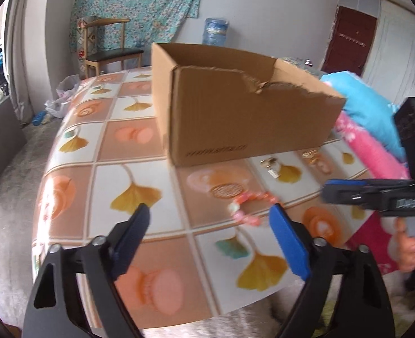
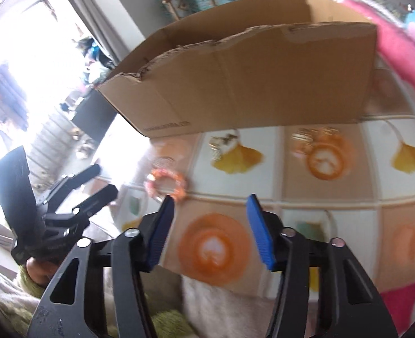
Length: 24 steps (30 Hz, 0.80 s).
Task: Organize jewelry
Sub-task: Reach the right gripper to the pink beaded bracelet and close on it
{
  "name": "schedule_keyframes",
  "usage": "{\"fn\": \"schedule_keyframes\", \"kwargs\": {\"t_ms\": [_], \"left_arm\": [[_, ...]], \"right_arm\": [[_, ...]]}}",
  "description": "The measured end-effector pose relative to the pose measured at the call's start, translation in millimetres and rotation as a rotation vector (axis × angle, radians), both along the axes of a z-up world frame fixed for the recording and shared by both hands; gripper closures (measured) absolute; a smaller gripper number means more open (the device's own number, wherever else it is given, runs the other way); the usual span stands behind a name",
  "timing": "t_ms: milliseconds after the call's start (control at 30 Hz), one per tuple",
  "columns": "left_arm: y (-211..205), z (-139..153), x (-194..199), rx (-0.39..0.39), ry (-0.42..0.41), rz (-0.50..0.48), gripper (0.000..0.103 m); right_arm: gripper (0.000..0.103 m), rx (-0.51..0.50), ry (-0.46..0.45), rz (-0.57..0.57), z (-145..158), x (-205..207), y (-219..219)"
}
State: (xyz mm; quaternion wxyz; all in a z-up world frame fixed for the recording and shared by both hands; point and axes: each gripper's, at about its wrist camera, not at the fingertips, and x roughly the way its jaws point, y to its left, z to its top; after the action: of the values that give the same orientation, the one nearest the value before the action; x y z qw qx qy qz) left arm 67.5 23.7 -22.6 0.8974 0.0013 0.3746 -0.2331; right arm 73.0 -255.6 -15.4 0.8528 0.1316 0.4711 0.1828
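I keep both grippers short of the box [image 1: 235,107]. The bracelet [image 1: 249,205] lies on the table [image 1: 139,152] before its front wall, gold pieces [image 2: 224,143] nearer it. Left gripper [image 1: 210,219] gapes empty; right gripper [image 2: 210,208] stands half-open, empty, ready to pinch.

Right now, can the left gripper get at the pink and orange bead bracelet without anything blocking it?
Probably yes. The bead bracelet lies flat on the tablecloth just ahead of the left gripper, whose jaws stand open and empty. The cardboard box sits farther back.
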Motion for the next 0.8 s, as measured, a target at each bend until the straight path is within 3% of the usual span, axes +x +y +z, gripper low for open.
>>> {"fn": "schedule_keyframes", "kwargs": {"t_ms": [167,233,467,700,800], "left_arm": [[-15,-4,15,0.012,0.063,-0.028,0.05],[-18,-6,20,0.003,0.089,-0.037,0.054],[-37,-18,34,0.082,0.156,-0.08,0.076],[-54,-20,33,0.19,0.138,-0.125,0.086],[-58,-20,31,0.211,0.126,-0.141,0.092]], "right_arm": [[0.077,-0.035,-0.012,0.086,0,12,25],[0.08,-0.057,-0.013,0.105,-1,15,29],[0.084,-0.106,-0.024,0.174,-1,24,42],[0.087,-0.205,-0.024,0.238,-5,27,57],[0.095,-0.233,-0.032,0.251,-5,29,62]]}}
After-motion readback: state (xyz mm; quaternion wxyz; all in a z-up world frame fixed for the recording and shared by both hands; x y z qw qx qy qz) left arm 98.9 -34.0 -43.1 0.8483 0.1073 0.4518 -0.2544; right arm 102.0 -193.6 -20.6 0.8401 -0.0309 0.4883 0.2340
